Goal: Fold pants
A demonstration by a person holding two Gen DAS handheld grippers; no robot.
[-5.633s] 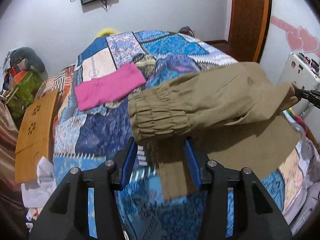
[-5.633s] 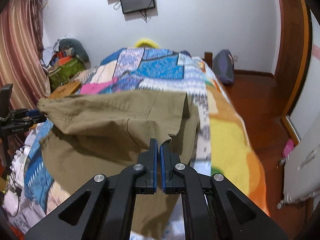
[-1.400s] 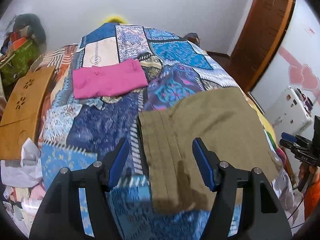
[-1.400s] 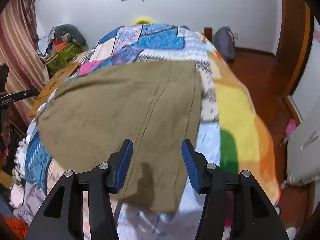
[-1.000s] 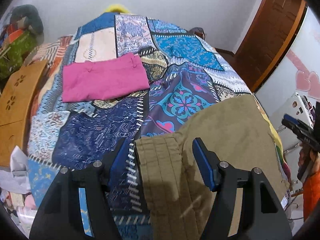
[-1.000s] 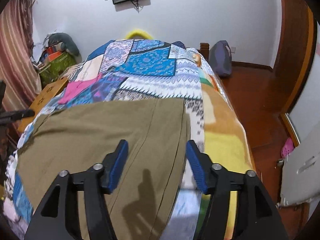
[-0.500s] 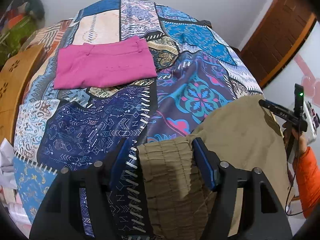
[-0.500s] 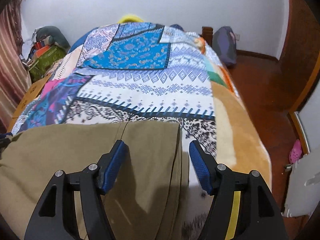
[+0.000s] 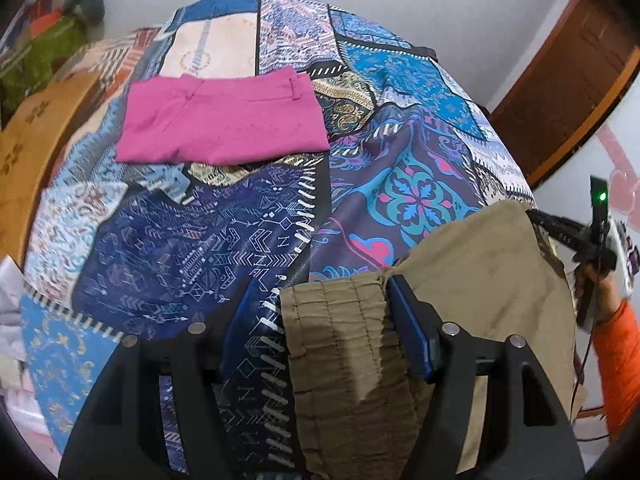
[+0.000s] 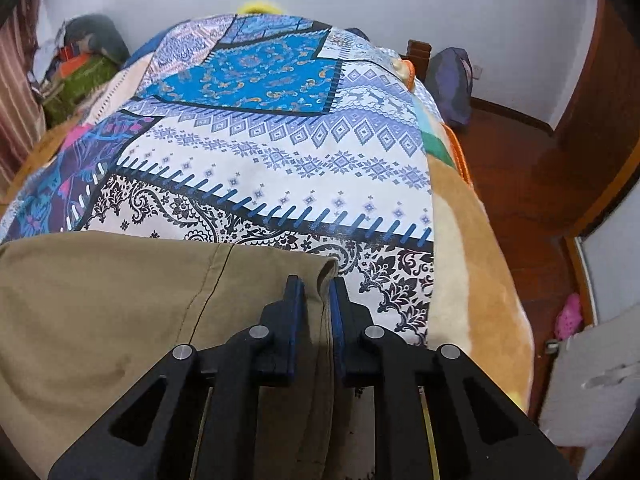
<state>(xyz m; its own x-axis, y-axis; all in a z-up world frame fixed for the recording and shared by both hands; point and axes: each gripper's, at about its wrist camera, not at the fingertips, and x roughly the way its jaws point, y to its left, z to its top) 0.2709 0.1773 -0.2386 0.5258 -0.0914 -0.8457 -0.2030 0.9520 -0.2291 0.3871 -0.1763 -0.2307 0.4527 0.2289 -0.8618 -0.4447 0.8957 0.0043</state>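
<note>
Folded khaki pants [image 9: 472, 280] lie on the near part of a patchwork bed cover [image 9: 224, 232]. In the left wrist view my left gripper [image 9: 324, 300] is open, its blue fingers [image 9: 404, 312] on either side of the gathered elastic waistband [image 9: 340, 320]. In the right wrist view my right gripper [image 10: 316, 292] is shut on the pants' far right corner [image 10: 326, 270]; the khaki cloth [image 10: 120, 300] spreads to the left. The right gripper also shows at the right edge of the left wrist view [image 9: 568, 228].
Folded pink pants [image 9: 220, 120] lie further up the bed. A wooden board [image 9: 36, 128] leans at the bed's left side. A dark bag [image 10: 452, 84] stands on the wooden floor beyond the bed's right side. A white cabinet [image 10: 592, 384] stands at right.
Both grippers, open after laying the pants flat, moved forward to the far edge. The right one has shut on the right corner. The left is still open around the waistband.
</note>
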